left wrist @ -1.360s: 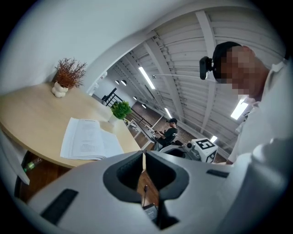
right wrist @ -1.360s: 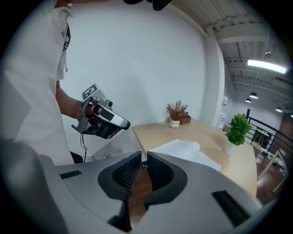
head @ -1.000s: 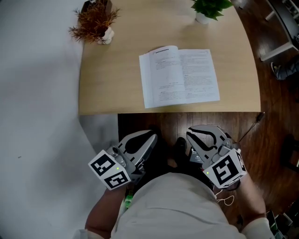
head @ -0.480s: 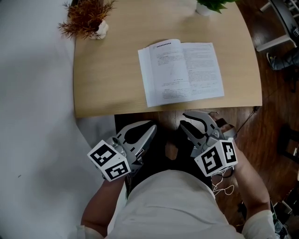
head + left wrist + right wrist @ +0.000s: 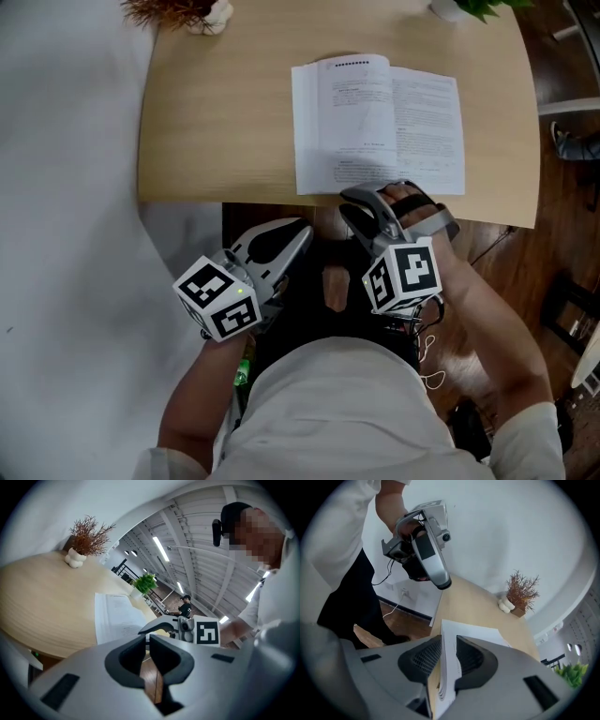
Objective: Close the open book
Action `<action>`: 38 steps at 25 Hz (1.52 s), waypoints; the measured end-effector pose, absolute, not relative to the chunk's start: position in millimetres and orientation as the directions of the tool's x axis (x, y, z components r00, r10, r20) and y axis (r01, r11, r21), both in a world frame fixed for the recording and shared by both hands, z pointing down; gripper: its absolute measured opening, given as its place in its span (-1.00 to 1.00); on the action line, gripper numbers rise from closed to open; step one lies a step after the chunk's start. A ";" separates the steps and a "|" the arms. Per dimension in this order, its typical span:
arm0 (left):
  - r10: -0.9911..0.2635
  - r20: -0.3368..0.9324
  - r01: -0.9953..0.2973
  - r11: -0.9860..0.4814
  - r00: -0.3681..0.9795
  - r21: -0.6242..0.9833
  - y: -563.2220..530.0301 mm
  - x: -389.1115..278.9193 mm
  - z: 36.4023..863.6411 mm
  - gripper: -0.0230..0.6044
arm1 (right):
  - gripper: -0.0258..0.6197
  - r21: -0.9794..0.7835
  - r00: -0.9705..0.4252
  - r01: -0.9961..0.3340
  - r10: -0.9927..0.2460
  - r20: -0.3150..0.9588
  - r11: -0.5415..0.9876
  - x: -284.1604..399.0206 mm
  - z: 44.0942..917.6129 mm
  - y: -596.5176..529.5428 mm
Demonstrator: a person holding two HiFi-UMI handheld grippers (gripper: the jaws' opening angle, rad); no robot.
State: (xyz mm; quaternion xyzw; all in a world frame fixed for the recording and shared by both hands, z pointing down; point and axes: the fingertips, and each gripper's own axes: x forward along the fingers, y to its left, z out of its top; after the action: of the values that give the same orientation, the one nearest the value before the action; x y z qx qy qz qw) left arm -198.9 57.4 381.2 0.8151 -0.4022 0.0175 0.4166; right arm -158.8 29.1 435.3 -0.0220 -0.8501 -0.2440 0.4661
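The open book [image 5: 375, 112] lies flat on the light wooden table [image 5: 216, 112], with printed pages up. My right gripper [image 5: 361, 197] is at the book's near edge. In the right gripper view the near edge of the book [image 5: 461, 630] stands between the jaws of the right gripper [image 5: 447, 641], and the pages touch both pads. My left gripper [image 5: 302, 230] hangs below the table's front edge, shut and holding nothing. In the left gripper view, the left gripper [image 5: 146, 638] points at the floor gap, and the book [image 5: 115, 618] is ahead on the table.
A dried brown plant [image 5: 178, 11] in a white pot stands at the table's far left corner. A green potted plant [image 5: 478, 7] stands at the far right. Dark wooden floor [image 5: 553, 244] lies to the right of the table and beneath it. A white wall is on the left.
My right gripper has moved up and forward from below the table edge to the book's near edge and now has pages between its jaws. The left gripper has barely moved.
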 end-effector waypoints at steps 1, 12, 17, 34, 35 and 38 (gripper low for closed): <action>-0.643 0.369 -0.674 -0.323 0.672 0.665 57.5 -199.3 385.4 -0.93 | -0.68 0.396 -0.554 0.280 -0.189 0.811 0.875 -160.8 440.3 28.2; -0.632 0.399 -0.679 -0.289 0.665 0.674 55.6 -198.4 413.5 -0.93 | -0.64 0.413 -0.424 0.372 -0.244 0.872 0.831 -175.7 476.2 19.5; -0.619 0.402 -0.674 -0.294 0.675 0.678 55.9 -200.0 414.0 -0.93 | -0.65 0.398 -0.409 0.363 -0.240 0.880 0.842 -179.1 479.1 19.6; -0.594 0.388 -0.648 -0.315 0.704 0.693 58.9 -198.4 415.0 -0.93 | -0.89 0.391 -0.422 0.293 -0.249 0.872 0.873 -184.9 472.5 22.0; -0.594 0.388 -0.648 -0.314 0.704 0.694 58.4 -198.7 414.9 -0.93 | -0.89 0.389 -0.424 0.287 -0.248 0.871 0.875 -185.1 471.3 22.2; -0.595 0.387 -0.647 -0.314 0.704 0.694 55.6 -198.7 414.7 -0.93 | -0.91 0.379 -0.442 0.256 -0.241 0.864 0.889 -185.8 466.8 23.3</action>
State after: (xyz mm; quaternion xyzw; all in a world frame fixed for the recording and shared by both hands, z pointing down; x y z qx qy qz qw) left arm -198.7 55.6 414.7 0.8102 -0.3833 0.0297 0.4425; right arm -185.8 23.3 466.8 -0.0046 -0.8160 -0.2350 0.5281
